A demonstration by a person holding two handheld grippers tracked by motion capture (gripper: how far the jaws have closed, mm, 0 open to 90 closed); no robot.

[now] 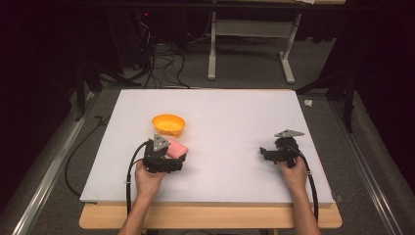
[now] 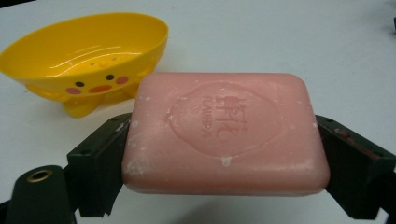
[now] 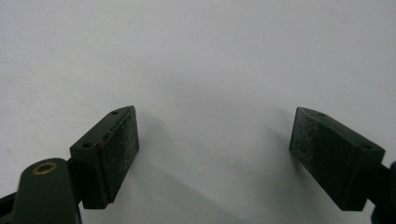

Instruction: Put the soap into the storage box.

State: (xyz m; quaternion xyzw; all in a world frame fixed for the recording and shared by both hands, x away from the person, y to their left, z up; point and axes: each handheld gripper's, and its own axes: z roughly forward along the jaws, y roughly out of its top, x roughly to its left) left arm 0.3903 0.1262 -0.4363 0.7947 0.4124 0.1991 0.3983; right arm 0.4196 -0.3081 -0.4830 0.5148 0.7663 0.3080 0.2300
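Note:
A pink bar of soap [image 2: 224, 133] with an embossed stamp sits between the two black jaws of my left gripper [image 2: 224, 161], which is shut on its short ends. In the high view the soap [image 1: 176, 148] and left gripper [image 1: 173, 157] are left of the table's centre. Just beyond the soap stands a yellow soap dish [image 2: 88, 51] with a chick face, seen in the high view as the dish [image 1: 169, 125]. My right gripper [image 3: 215, 154] is open over bare white table, at the right [image 1: 268, 152].
A white board [image 1: 225, 117] covers the wooden table. Cables and a metal stand's legs [image 1: 249, 54] lie on the dark floor beyond the far edge. Each gripper's cable trails back toward the near edge.

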